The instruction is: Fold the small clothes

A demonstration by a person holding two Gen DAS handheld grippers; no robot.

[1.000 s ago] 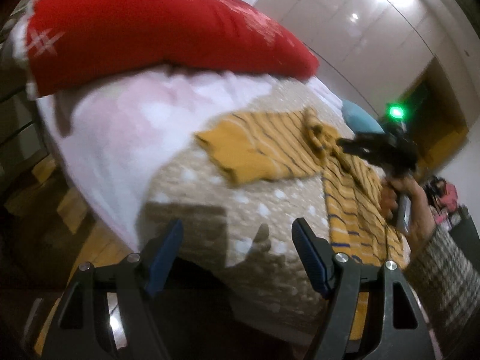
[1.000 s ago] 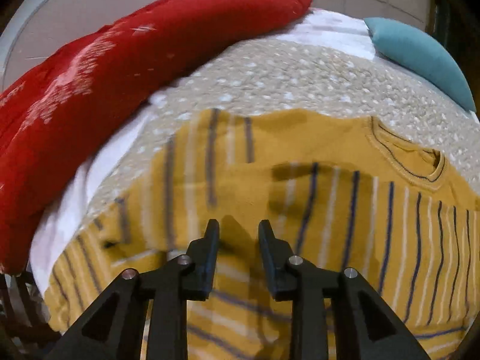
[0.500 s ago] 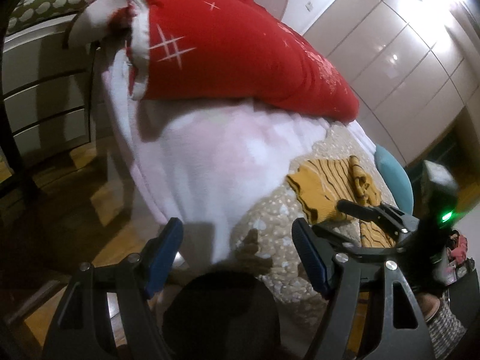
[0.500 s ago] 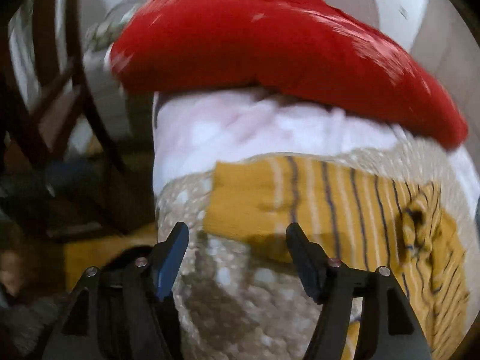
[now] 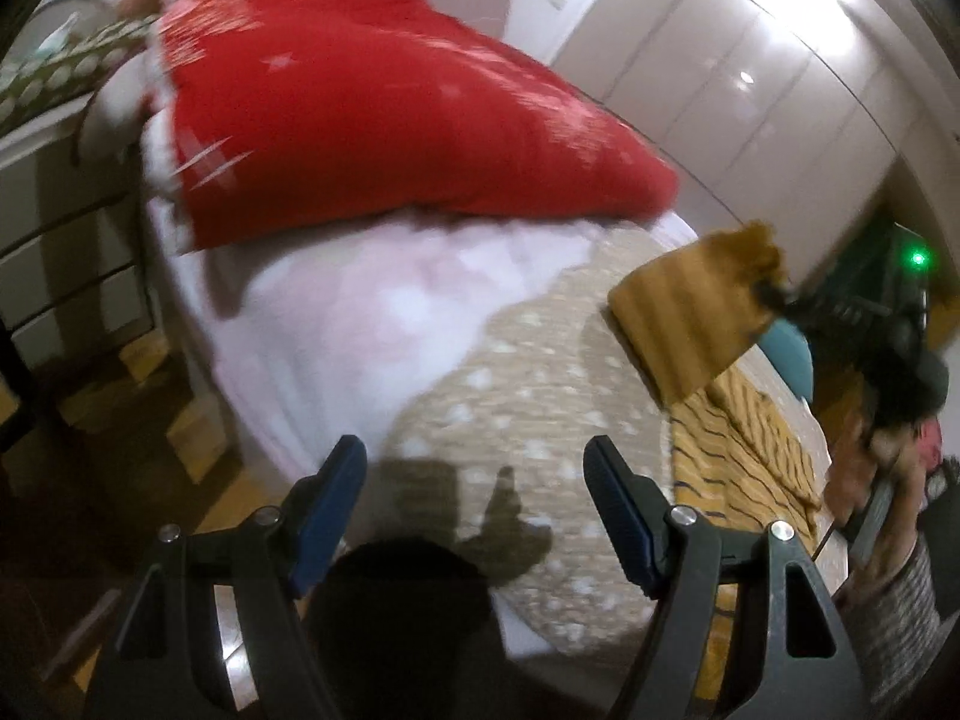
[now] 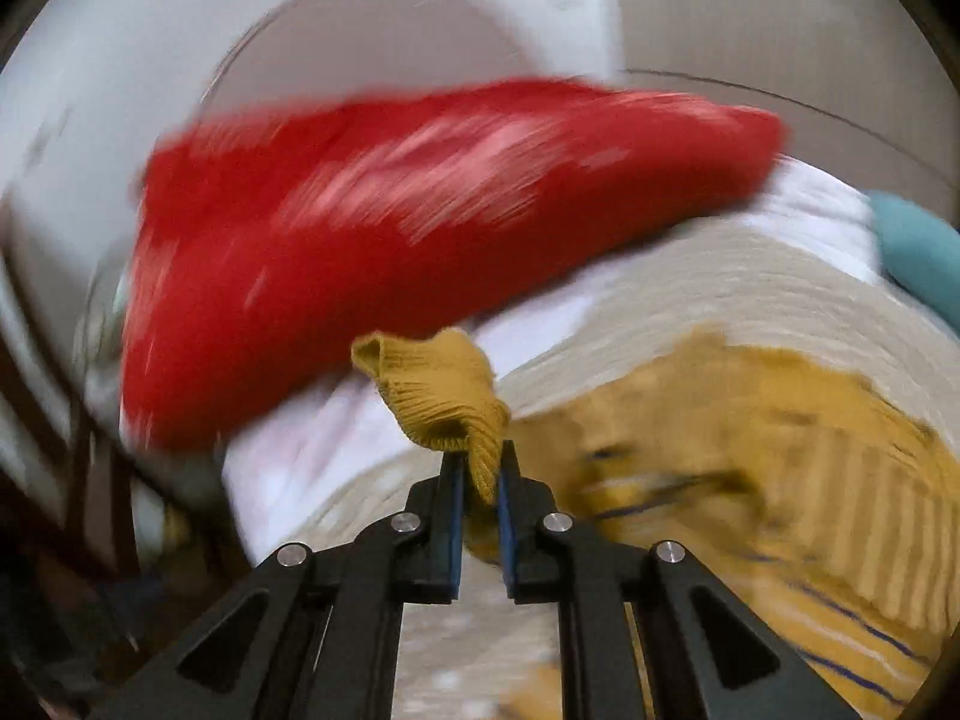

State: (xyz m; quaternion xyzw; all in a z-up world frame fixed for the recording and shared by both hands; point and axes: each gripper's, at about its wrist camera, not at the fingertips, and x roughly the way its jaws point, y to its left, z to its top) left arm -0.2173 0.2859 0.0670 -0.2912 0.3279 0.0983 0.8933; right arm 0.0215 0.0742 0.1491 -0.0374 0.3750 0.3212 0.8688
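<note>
Left gripper (image 5: 474, 510) at 6 o'clock, spread wide and empty over the beige spotted bedcover (image 5: 540, 372). Right gripper (image 6: 478, 477), spread half a second ago, now pinching the ribbed cuff (image 6: 444, 396) of the mustard striped top (image 5: 738, 462), sleeve lifted toward 3 o'clock, so likely starting a fold inward. Motion blur on the red quilt (image 6: 420, 210); body of the top smeared, hem cut off.

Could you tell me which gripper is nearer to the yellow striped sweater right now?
Right. The right gripper is shut on the yellow striped sweater; the left gripper hangs open, apart from it.
</note>
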